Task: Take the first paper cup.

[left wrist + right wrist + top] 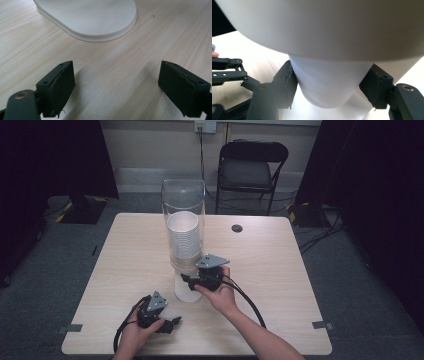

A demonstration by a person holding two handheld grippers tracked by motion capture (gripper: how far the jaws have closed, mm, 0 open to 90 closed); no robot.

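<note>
The desk (280,270) is pale wood, and near its middle stands the dispenser (183,205), a tall clear tube on a white base (100,17), loaded with a stack (183,240) of nested white paper cups. The lowest cup (329,85) pokes out below the tube's white collar, above the base. The right gripper (189,281) is at that cup, its 2 jaws set on opposite sides of the cup wall and touching it, so it looks closed on the cup; in the right gripper view the cup sits squarely between them. The left gripper (176,321) lies low over the desk near the front edge, a little apart from the base, with its jaws spread wide and holding nothing. The work in hand seems to be pulling 1 cup down out of the stack. A paper cup is very light, thin-walled and easily crushed, and its smooth tapered side lets the jaws slide toward the narrow bottom, so the squeeze should be only firm enough to beat the friction of the cup above. The best hold is probably high on the exposed wall, just under the collar, where the nested cup inside stiffens it. The dispenser itself looks light and top-heavy; a downward tug could rock it, and the free left gripper is well placed to steady the base.
</note>
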